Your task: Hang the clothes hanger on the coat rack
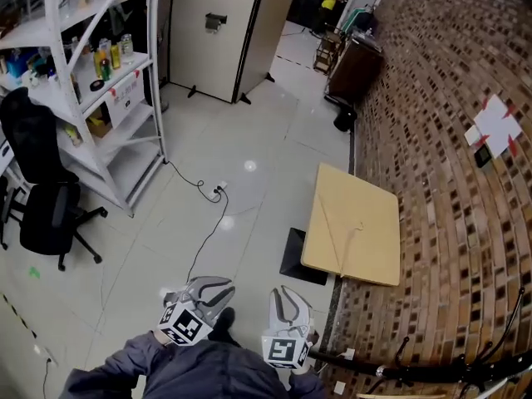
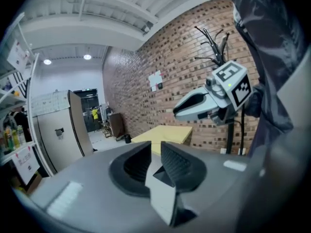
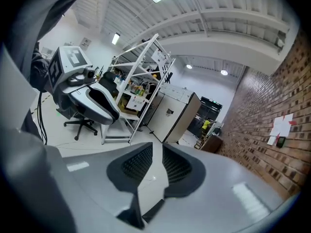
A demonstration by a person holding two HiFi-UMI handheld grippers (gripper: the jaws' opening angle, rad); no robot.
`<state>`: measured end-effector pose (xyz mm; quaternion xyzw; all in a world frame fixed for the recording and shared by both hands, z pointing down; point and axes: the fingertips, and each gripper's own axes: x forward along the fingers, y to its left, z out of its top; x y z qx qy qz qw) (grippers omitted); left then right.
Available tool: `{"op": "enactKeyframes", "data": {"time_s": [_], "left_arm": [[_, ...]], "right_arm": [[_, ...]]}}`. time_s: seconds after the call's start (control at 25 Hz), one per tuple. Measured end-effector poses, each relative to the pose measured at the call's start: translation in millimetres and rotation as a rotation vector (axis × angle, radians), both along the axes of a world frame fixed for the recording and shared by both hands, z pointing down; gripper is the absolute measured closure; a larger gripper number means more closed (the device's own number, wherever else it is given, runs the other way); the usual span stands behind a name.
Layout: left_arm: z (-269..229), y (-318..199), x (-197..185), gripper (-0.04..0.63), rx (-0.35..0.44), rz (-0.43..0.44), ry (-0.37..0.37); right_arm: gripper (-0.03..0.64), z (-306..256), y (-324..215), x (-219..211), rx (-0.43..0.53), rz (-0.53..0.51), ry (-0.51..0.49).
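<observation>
The white shelf [image 1: 155, 81] stands at the left. It holds bottles and cans [image 1: 110, 53] on a middle level, and a brown box [image 1: 98, 128] sits lower down. I cannot tell what is in the box. A small dark bin [image 1: 342, 121] sits on the floor by the brick wall [image 1: 440, 165]. What is inside it is too small to see.

The left gripper [image 1: 208, 288] is low in the head view, out in front of the person's dark jacket [image 1: 208, 372]. In the left gripper view its fingers [image 2: 171, 163] are nearly together, with only a thin gap. Nothing is between them.

The right gripper [image 1: 288, 299] is just beside the left one. In the right gripper view its fingers [image 3: 176, 165] are also pulled close together. They hold nothing and touch nothing.

The black coat rack [image 1: 416, 372] is at the person's right, next to the brick wall and near the right gripper. Its thin arms poke up past the right gripper in the left gripper view. I cannot make out the clothes hanger for sure in any view.

A yellow surface [image 1: 353, 223] stands farther along the wall. A black chair [image 1: 41, 198] stands by the shelf.
</observation>
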<state>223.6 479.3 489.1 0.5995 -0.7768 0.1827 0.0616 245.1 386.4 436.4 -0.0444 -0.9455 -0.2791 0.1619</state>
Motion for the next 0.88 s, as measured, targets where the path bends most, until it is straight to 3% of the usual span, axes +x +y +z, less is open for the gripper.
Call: {"op": "enactKeyframes", "data": {"time_s": [0.16, 0.44, 0.64, 0.88], "left_arm": [[-12.1, -58.6, -48.8, 0.555, 0.0, 0.044, -0.018], [-0.4, -117.1, -113.6, 0.532, -0.032, 0.092, 0.01], [8.9, -145.4, -175.3, 0.523, -0.031, 0.099, 0.025], [7.4, -162.7, -272.8, 0.523, -0.023, 0.108, 0.022]], "right_arm": [[0.548, 0.4, -59.0, -42.4, -0.009, 0.062, -0.013], [0.548, 0.5, -127.5, -92.0, -0.039, 0.168, 0.011], [0.548, 10.3, -150.5, -148.5, -0.046, 0.168, 0.017], [0.548, 16.7, -162.5, -249.6, -0.022, 0.15, 0.04]]}}
